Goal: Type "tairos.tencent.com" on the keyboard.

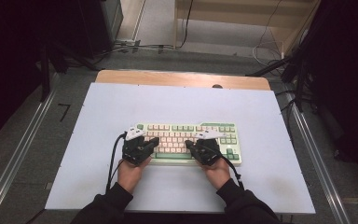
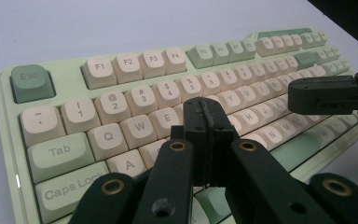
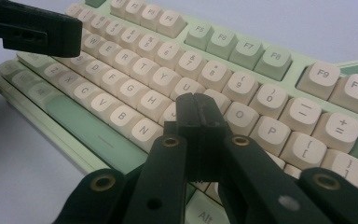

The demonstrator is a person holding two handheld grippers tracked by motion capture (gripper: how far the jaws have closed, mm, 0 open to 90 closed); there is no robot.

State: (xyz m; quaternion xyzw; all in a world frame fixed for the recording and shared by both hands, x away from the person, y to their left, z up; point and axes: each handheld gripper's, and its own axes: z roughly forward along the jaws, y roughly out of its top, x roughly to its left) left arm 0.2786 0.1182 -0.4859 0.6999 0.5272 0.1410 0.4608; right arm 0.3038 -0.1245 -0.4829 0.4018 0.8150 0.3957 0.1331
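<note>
The right gripper (image 3: 200, 109) has its two black jaws pressed together with nothing between them, their tips over the keyboard (image 3: 121, 154) near the J and K keys. The pale green keyboard, with cream keys and a green space bar (image 3: 91, 128), runs slantwise across the white table (image 3: 23, 186). At the upper left the left gripper (image 3: 51, 32) reaches in above the keys.
</note>
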